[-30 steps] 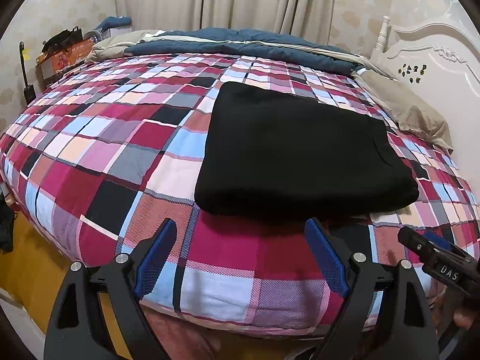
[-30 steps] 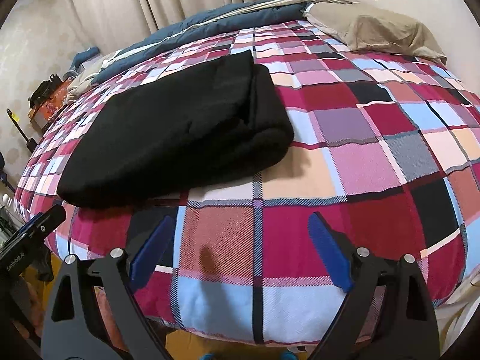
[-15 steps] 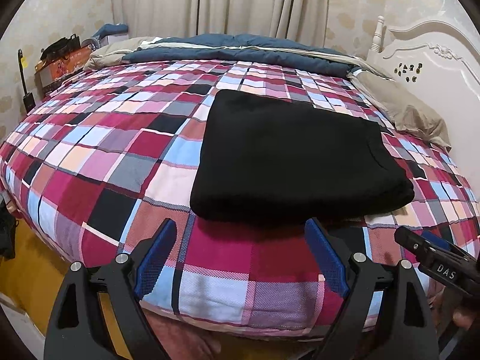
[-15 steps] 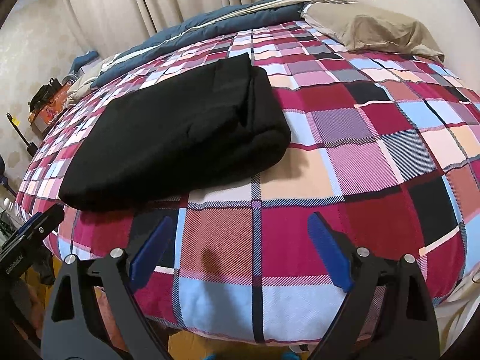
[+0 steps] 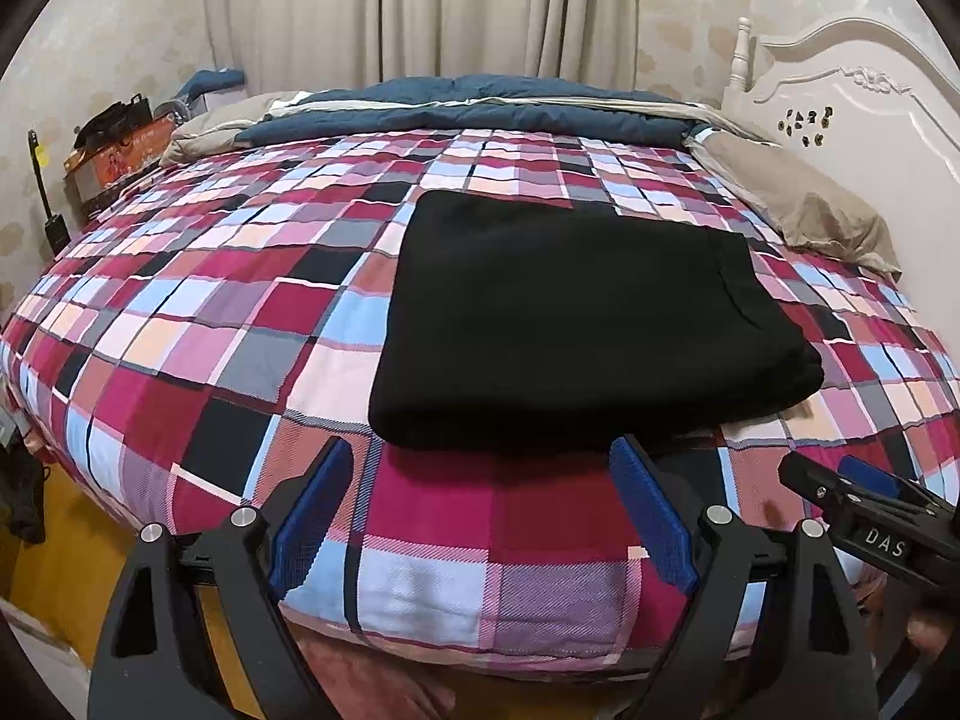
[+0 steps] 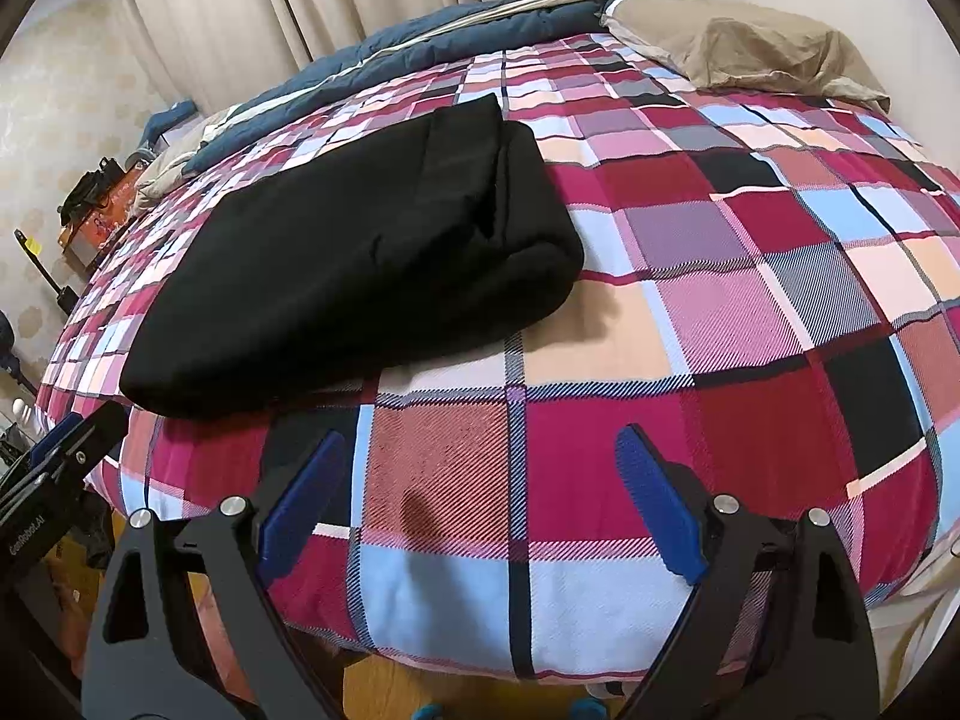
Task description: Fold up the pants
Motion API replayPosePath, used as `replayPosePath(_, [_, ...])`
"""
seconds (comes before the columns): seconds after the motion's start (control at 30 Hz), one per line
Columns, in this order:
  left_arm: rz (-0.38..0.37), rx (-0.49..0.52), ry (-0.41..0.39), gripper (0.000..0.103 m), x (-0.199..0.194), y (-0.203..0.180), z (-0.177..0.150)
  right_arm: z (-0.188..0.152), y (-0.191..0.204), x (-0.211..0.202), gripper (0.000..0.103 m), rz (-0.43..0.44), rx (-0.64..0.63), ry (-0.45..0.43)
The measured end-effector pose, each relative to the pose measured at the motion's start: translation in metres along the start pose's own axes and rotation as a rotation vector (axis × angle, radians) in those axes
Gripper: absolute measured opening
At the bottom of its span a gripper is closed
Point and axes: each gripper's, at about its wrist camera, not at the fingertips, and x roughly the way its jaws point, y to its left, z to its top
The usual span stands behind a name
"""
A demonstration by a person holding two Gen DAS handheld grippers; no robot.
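Observation:
The black pants (image 5: pixel 576 318) lie folded into a thick rectangle on the plaid bedspread (image 5: pixel 198 324); they also show in the right wrist view (image 6: pixel 360 264). My left gripper (image 5: pixel 480 516) is open and empty, held back over the bed's front edge, just short of the pants' near edge. My right gripper (image 6: pixel 480 504) is open and empty, over the front edge to the right of the pants. The right gripper's body shows in the left wrist view (image 5: pixel 870 510); the left gripper's body shows in the right wrist view (image 6: pixel 54 468).
A rolled blue duvet (image 5: pixel 480 108) lies along the far side. A beige pillow (image 5: pixel 804 210) rests by the white headboard (image 5: pixel 870 96). A cluttered side table (image 5: pixel 114 144) stands at the far left. Curtains (image 5: pixel 420 6) hang behind. Wooden floor (image 5: pixel 54 570) lies below the bed edge.
Both grippers have drawn back and tilted up a little from the bed, so the pants sit lower in both views. The pants have not moved. Both grippers stay open.

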Motion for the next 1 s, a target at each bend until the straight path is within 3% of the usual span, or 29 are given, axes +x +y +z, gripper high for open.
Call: replayPosePath(1.0, [0.010,-0.011,-0.004,0.086,0.0015,0.0031,0.0022,-0.0054,0.0002,0.0050,0.091,0.005,0.002,0.016])
